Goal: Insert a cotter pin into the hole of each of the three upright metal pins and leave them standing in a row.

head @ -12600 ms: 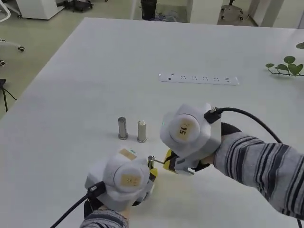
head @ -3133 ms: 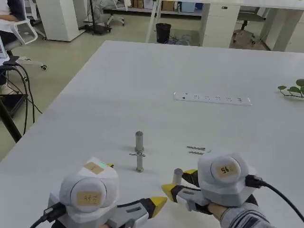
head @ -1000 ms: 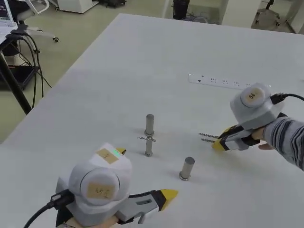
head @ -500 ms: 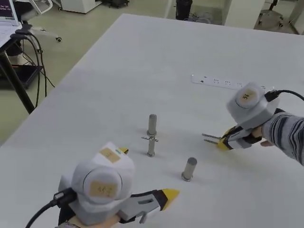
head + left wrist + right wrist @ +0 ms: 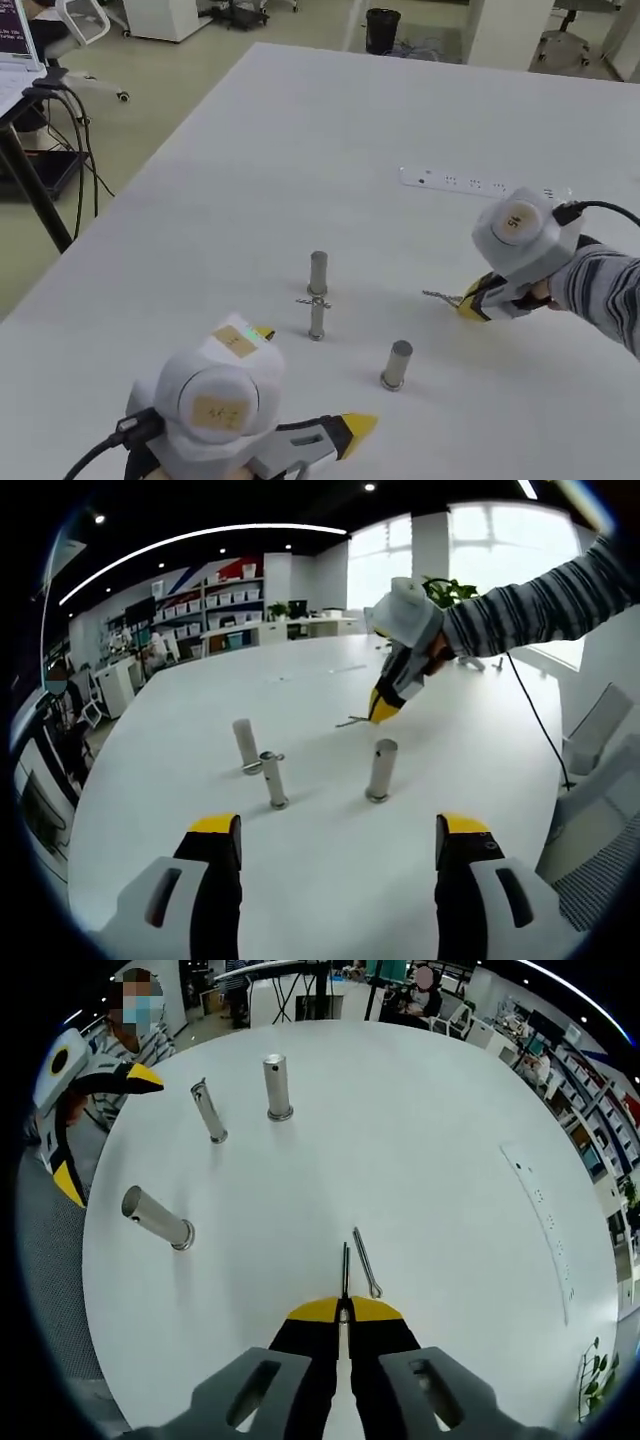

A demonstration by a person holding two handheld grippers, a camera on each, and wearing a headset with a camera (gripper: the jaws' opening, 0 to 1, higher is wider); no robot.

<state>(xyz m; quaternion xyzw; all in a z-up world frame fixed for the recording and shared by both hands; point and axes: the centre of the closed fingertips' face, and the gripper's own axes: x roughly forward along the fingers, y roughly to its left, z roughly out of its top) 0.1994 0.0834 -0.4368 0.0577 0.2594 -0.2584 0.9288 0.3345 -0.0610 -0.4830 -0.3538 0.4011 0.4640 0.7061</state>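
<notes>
Your right gripper (image 5: 468, 303) has left the third metal pin (image 5: 396, 364), where it hovered three seconds ago, and swung out to the loose cotter pins on the right of the white table (image 5: 250, 150). Its jaws are now pinched together on one cotter pin (image 5: 345, 1265), which sticks straight out from the yellow tips, low over the tabletop; whether it is lifted clear cannot be told. A second cotter pin (image 5: 366, 1260) lies just beside it on the table. Your left gripper (image 5: 338, 825) waits near you, jaws spread wide with nothing between them. Of the three uprights, the middle pin (image 5: 317, 320) carries an inserted cotter pin (image 5: 304, 301) crosswise near its top. The far pin (image 5: 318, 270), just behind it, and the third metal pin, standing apart to the right and nearer you, show no cotter pin through them. By the look of it, one of three is done and this pick-up feeds the second. The third metal pin sits out of line and will likely need drawing into the row.
</notes>
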